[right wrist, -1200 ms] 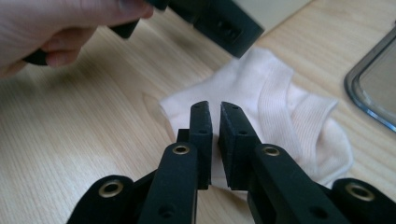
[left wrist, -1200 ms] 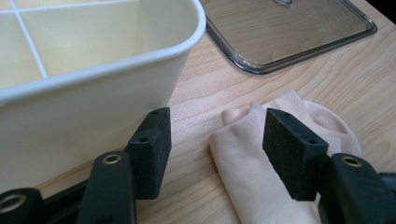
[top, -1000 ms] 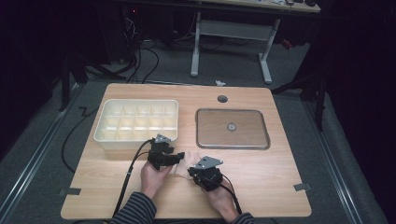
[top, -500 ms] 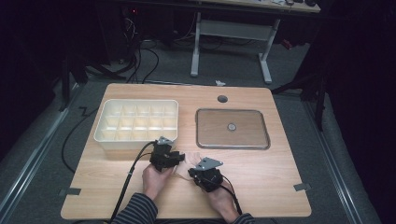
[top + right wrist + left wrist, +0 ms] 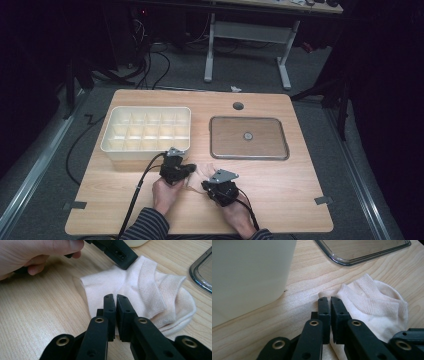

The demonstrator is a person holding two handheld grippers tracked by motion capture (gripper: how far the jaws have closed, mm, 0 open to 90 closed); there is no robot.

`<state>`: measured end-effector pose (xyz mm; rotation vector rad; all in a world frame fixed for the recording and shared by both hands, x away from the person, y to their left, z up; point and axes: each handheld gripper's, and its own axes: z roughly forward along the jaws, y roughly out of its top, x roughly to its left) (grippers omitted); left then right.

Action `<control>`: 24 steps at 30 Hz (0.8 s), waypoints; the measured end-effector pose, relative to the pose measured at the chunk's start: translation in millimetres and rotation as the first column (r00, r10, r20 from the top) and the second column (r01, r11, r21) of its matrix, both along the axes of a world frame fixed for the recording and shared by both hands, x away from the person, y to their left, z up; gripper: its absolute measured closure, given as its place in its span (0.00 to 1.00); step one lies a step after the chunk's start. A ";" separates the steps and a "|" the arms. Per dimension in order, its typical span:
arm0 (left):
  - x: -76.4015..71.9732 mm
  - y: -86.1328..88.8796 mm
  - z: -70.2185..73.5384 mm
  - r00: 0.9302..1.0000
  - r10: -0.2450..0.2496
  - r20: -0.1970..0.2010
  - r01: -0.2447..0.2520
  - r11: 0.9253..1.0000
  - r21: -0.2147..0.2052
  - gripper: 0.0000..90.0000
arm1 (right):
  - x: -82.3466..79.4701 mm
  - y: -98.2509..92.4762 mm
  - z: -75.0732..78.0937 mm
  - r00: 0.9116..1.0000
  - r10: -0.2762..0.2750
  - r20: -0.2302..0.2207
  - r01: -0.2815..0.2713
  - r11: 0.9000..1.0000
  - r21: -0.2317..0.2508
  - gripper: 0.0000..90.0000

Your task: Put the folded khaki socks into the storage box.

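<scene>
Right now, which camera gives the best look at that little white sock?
The right gripper view: the sock lies folded, ribbed cuff plain. The left gripper view shows one side of it; the high view shows a pale scrap between the grippers.

Right gripper [image 5: 115, 298] has its jaws squeezed together over the near edge of the sock [image 5: 150, 292], pale cream, folded up with the ribbed cuff on top, lying on the wooden table [image 5: 37, 322]. The other gripper [image 5: 122, 257] pokes the sock's far edge, hand [image 5: 30, 252] behind it. Tray [image 5: 200, 272] corner on the right.
</scene>
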<state>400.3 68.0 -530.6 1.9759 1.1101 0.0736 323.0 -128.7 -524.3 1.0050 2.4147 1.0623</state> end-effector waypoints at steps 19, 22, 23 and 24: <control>-13.3 9.6 16.9 0.998 -0.022 0.053 0.023 0.999 -0.028 0.98 | -1.7 -0.2 4.0 1.000 0.007 -0.027 -0.006 0.999 0.047 0.91; -13.7 11.1 17.2 0.998 -0.024 0.050 0.025 0.999 -0.027 0.98 | 3.2 -2.2 10.1 1.000 -0.010 -0.022 0.011 0.998 0.062 0.93; -13.7 11.5 17.3 0.998 -0.026 0.050 0.027 0.999 -0.027 0.98 | 5.4 -2.9 12.4 1.000 -0.019 -0.024 0.021 0.997 0.071 0.93; -13.9 12.2 17.7 0.998 -0.027 0.050 0.028 0.999 -0.023 0.98 | 7.4 -3.2 13.9 1.000 -0.025 -0.018 0.026 0.997 0.072 0.94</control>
